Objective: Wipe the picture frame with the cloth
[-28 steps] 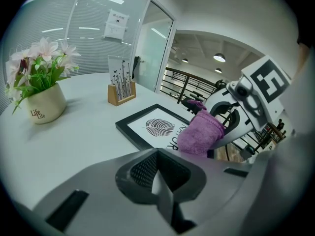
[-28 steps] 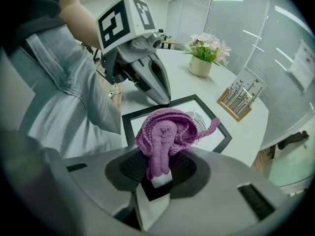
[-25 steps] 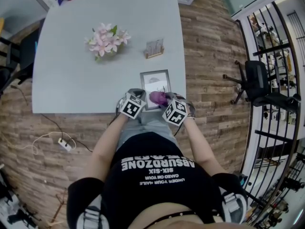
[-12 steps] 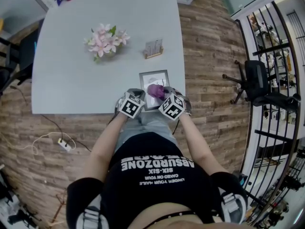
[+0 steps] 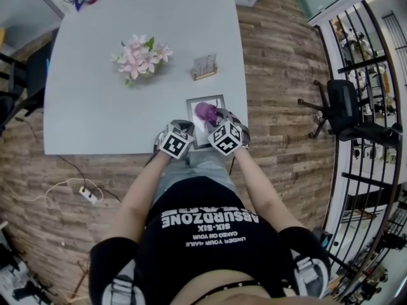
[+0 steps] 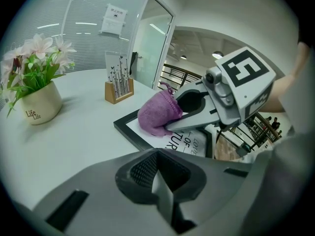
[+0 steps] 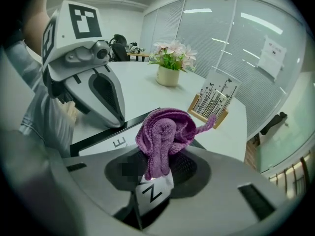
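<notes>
A black picture frame [image 5: 219,100] with a white print lies flat near the table's front right edge. A bunched purple cloth [image 5: 205,112] rests on its glass, and my right gripper [image 5: 213,119] is shut on that cloth [image 7: 163,132]. In the left gripper view the cloth [image 6: 156,115] sits on the frame [image 6: 129,130] with the right gripper [image 6: 173,127] behind it. My left gripper [image 5: 187,129] has its jaws closed, with nothing between them that I can see. Its tips [image 7: 118,122] sit at the frame's near left corner.
A pot of pink flowers [image 5: 140,54] stands mid-table. A small wooden card holder [image 5: 205,65] stands just beyond the frame. The table's right edge [image 5: 244,75] runs close to the frame. An office chair [image 5: 343,110] and a black railing [image 5: 375,75] are off to the right.
My right gripper has pushed the cloth away from me along the frame, from its near part to its far part. The left gripper has stayed put.
</notes>
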The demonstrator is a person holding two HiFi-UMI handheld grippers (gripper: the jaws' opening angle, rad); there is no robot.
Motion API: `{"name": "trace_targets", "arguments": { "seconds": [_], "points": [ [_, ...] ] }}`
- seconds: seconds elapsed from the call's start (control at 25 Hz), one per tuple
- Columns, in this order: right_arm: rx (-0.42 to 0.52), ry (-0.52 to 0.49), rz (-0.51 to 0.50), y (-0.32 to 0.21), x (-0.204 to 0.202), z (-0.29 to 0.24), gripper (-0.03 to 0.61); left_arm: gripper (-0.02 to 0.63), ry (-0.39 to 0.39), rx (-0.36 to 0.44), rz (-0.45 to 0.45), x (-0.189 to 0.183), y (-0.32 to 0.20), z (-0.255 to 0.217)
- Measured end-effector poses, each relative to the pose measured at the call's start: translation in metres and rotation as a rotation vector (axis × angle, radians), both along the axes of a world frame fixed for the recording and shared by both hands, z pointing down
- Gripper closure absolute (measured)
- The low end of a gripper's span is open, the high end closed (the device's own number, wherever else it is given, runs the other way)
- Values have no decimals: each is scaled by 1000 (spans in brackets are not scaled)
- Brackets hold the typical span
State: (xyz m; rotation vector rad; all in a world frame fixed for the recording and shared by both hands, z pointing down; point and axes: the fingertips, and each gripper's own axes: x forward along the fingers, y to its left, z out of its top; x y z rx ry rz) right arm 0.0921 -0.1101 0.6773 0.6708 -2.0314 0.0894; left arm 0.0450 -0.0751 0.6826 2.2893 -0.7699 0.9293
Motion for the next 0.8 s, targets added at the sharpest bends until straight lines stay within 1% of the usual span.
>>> {"name": "trace_targets", "arguments": {
  "seconds": [0.2,0.32,0.56,0.72,0.8],
  "points": [
    [110,79,-15,-23,-8,0,453,597,12,-3,-4,2,1,-1],
    [149,123,-18,-34,-10,0,453,597,9,-1,-3,1,1,-1],
    [156,157,-32,-46,-15,2,454,597,19,4,-3,0,1,0],
    [144,144,-45,-46,-15,1,454,597,20,8,-5,0,1,-1],
    [136,139,-58,-46,-14,1,456,597,38,3,-24,0,0,-1]
  ]
}}
